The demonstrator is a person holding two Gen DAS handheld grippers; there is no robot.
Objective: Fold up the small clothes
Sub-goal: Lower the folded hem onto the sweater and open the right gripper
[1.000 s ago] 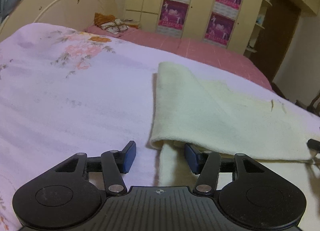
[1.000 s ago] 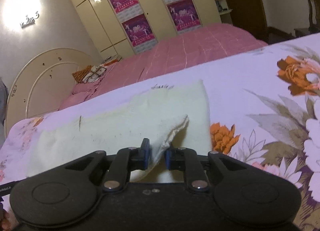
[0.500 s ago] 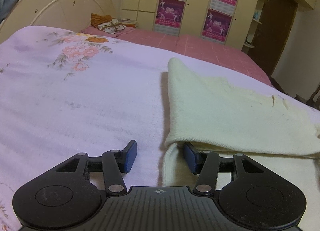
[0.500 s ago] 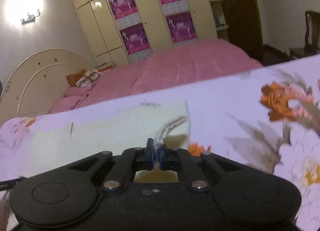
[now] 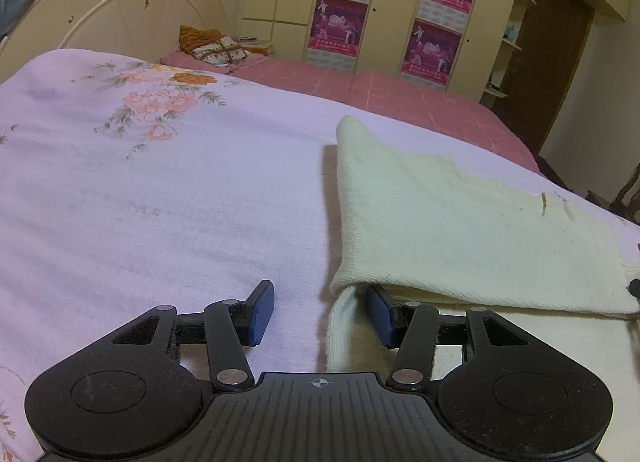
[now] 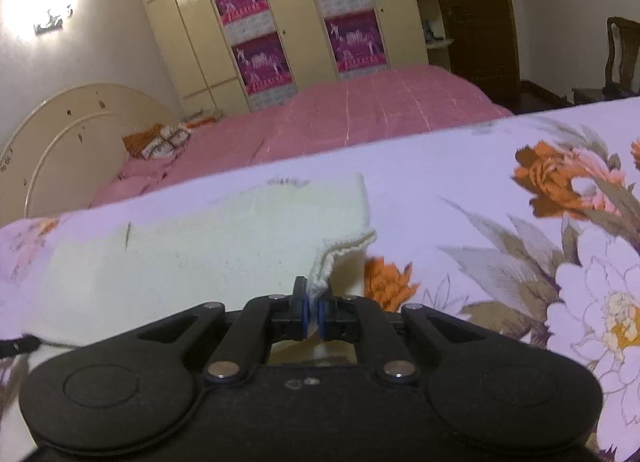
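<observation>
Big lilac floral bedsheet (image 5: pixel 168 197) covered whole near bed. Pink checked bedspread (image 6: pixel 372 109) on bed behind, cream wardrobe with purple posters (image 5: pixel 348 5) further back.

Pale cream knit cloth (image 5: pixel 460 229) lay folded over on sheet, right of centre in left view, fold edge running away from camera.

Left gripper (image 5: pixel 320 312) was wide open, right finger tucked in under folded layer at near corner, left finger on bare sheet.

Right gripper (image 6: pixel 314 312) pinched tight on cloth's ribbed corner (image 6: pixel 340 258), lifted bit off sheet.
</observation>
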